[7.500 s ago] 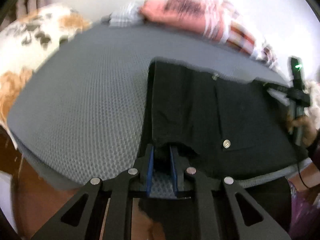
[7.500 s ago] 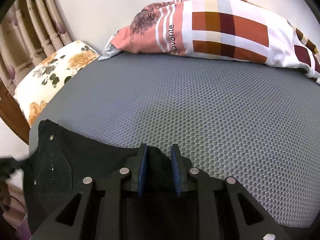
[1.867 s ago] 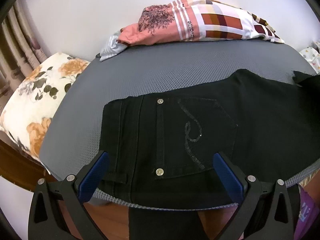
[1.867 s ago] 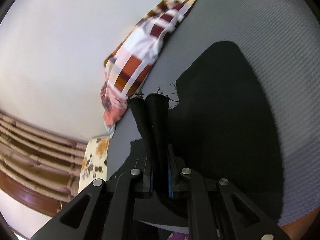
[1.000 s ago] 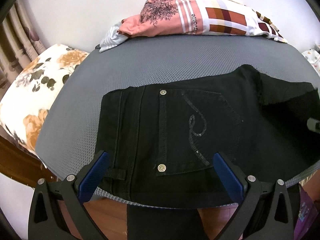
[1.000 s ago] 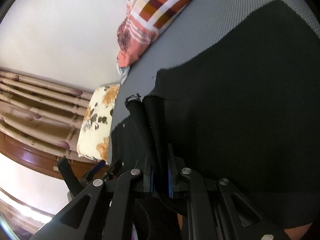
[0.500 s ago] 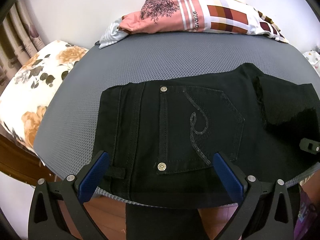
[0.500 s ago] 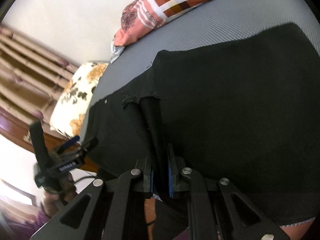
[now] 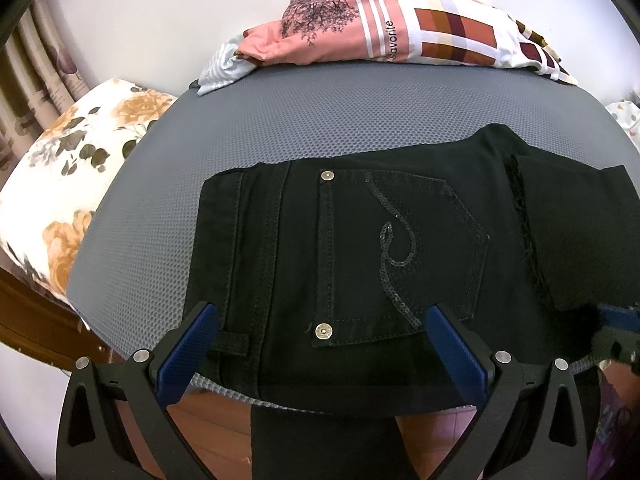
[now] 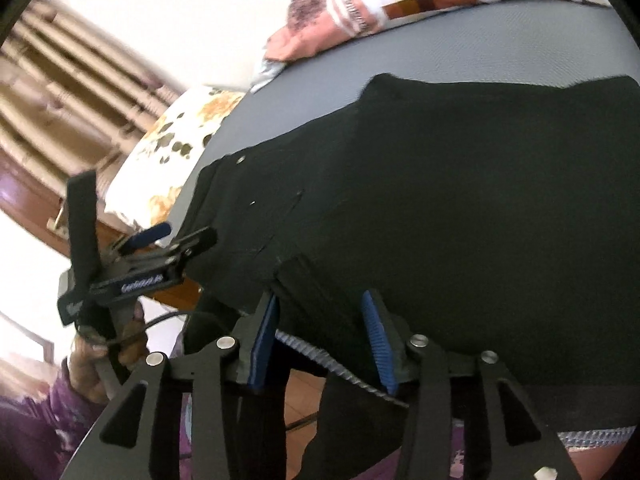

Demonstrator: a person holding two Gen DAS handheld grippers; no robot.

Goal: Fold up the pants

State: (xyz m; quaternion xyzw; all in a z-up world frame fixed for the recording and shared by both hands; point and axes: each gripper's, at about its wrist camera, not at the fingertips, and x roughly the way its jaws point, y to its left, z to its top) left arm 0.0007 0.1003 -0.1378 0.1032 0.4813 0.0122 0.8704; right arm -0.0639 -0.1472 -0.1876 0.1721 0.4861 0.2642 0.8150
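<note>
Only readable text I can spot is "Savorite", printed sideways on a white stripe of the pink and plaid pillow (image 9: 384, 36) at the far edge of the grey mattress (image 9: 320, 116). The left gripper (image 10: 176, 240) has a white label too, but it's too blurry to read.

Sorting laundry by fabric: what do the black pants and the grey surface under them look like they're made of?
The pants look like matte black denim: topstitched seams, metal rivets, a sequined swirl on the pocket. The grey surface looks like a synthetic mesh cover, judging by its honeycomb texture; the exact fibre can't be told.
</note>
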